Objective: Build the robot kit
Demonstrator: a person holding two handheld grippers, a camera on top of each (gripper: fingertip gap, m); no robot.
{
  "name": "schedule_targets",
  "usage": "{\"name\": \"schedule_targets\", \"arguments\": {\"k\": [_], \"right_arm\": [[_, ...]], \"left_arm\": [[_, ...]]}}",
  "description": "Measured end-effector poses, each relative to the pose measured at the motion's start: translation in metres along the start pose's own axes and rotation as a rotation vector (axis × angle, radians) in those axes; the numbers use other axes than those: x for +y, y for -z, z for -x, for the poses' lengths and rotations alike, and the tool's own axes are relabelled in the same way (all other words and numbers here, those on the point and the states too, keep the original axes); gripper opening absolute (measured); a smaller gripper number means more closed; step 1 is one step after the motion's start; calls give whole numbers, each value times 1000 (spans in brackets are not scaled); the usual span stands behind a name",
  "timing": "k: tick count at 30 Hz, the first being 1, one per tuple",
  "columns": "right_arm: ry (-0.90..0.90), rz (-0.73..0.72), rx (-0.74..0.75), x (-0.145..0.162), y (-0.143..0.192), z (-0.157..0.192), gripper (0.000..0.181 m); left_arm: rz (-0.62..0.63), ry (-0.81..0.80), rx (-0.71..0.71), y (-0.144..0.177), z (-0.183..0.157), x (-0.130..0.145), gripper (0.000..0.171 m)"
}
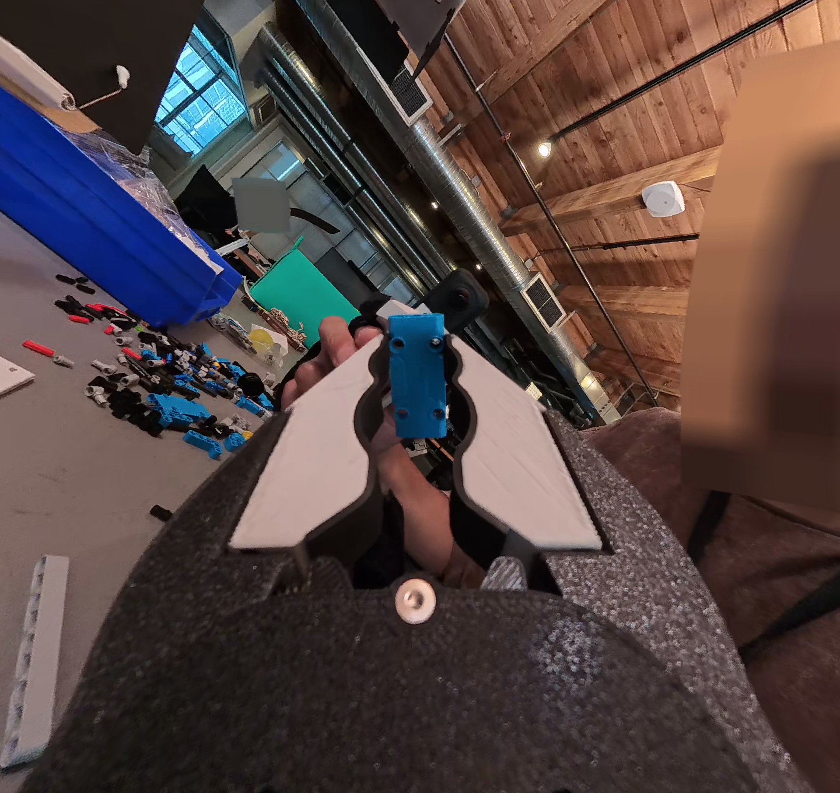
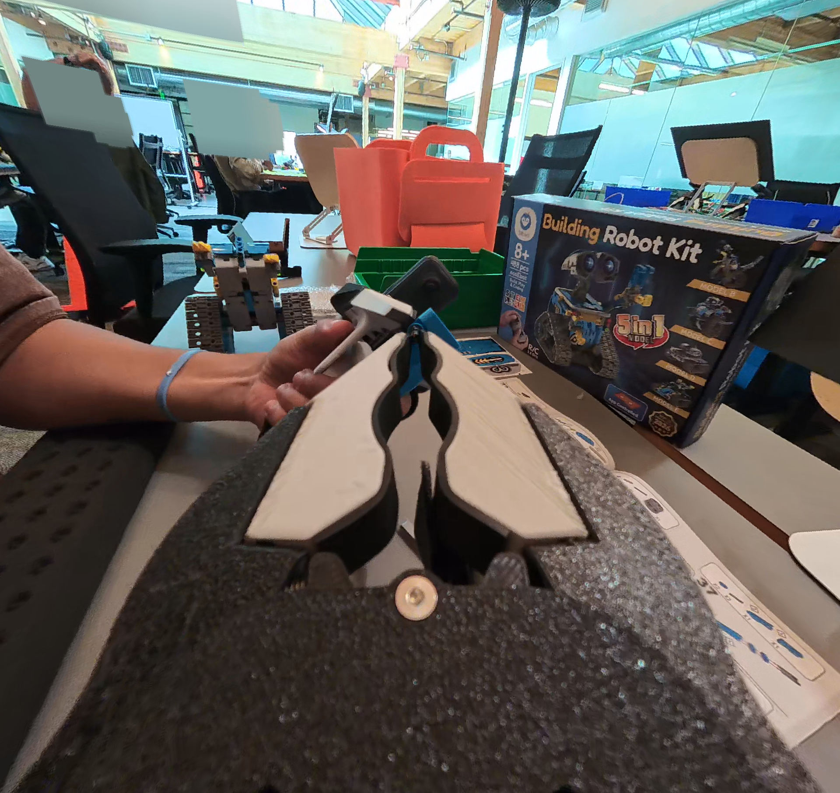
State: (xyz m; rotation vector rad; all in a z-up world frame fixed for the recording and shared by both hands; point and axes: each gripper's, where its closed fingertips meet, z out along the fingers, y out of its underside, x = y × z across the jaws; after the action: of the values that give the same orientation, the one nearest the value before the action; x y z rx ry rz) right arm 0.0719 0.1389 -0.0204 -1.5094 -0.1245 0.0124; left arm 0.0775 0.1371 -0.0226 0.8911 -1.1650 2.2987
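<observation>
Left wrist view: my left gripper (image 1: 416, 353) clamps a blue block (image 1: 418, 375); my right gripper (image 2: 416, 346) seemingly pinches its edge, above the table (image 2: 750, 466) beside the kit box (image 2: 636, 298).

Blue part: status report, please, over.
Left hand-held gripper shut on blue part. Right hand-held gripper shut on it too. Nothing blocking.

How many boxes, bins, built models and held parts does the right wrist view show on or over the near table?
Printed kit box: 1
Green bin: 1
Tracked model robot: 1
Blue part in the right gripper: 1
Total: 4
</observation>
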Motion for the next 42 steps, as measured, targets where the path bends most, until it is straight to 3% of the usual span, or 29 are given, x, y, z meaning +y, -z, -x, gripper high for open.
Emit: {"name": "schedule_targets", "arguments": {"k": [8,17,22,34,39,42], "right_arm": [[50,171,-69,22,6,4,2],[-4,300,-180,42,16,14,3],[-43,288,-212,45,15,18,2],[-71,260,-124,45,24,-5,9],[-68,674,-63,114,69,-29,18],[-104,805,-104,136,84,-21,17]], "left_arm": [[172,-118,-167,6,16,18,23],[327,-211,-247,8,25,40,22],[319,-187,-227,5,24,42,22],[248,-176,-257,11,28,23,22],[344,-381,-552,36,63,17,23],[382,-480,-676,43,77,15,23]]}}
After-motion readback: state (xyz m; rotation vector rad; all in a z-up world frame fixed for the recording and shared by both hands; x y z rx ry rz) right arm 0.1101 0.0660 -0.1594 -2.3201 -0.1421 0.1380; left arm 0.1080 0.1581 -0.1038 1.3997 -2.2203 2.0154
